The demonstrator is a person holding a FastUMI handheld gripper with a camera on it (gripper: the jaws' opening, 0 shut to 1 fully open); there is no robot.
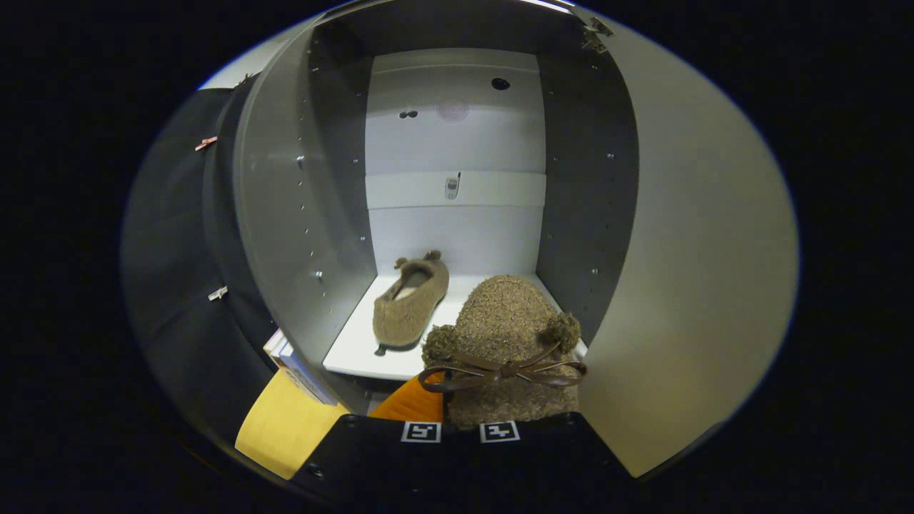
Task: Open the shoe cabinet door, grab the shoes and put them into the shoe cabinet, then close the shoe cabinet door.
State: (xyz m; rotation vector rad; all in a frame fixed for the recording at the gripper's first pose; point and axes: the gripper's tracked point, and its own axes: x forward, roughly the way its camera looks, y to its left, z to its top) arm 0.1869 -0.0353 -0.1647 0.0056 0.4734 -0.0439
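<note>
A brown fuzzy slipper (508, 335) with a dark bow and two pom-poms is held heel-down in my gripper (460, 428), which is shut on it, at the front edge of the open shoe cabinet (335, 214). Its toe rises over the right half of the white bottom shelf (353, 350). The matching slipper (408, 303) lies on the left half of that shelf, further in, toe pointing outward. The cabinet door (700, 285) stands swung open on the right, close beside the held slipper.
The cabinet's left wall (285, 228) curves near on the left, with black cloth beyond it. A stack of flat white items (289, 360) leans at the cabinet's left foot above a yellow floor patch (282, 428). A small fitting (451, 187) sits on the back panel.
</note>
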